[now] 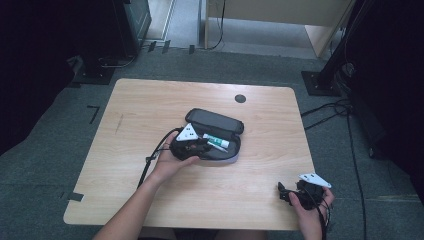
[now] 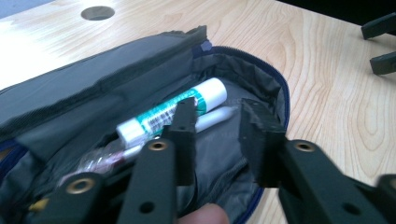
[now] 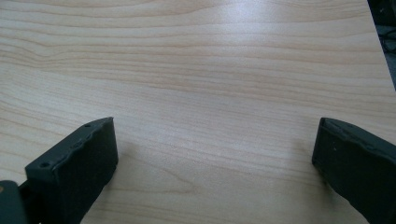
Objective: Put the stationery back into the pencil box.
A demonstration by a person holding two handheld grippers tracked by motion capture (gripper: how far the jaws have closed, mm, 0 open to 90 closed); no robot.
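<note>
Pencil case (image 1: 215, 131) lies unzipped mid-bench (image 1: 150, 100), glue stick (image 2: 173, 112) already inside. Left gripper (image 2: 217, 119) part-open, empty, over the contents. Right gripper (image 3: 215, 158) wide, empty. Closing presumably remains.

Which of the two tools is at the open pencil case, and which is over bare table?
The left tool is at the pencil case, beside the glue stick. The right tool is over bare table.

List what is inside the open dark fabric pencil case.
Inside the open dark fabric pencil case: a white-and-green glue stick, a white pen beneath it, and something clear-wrapped. The left gripper and the flap cover the rest.
</note>
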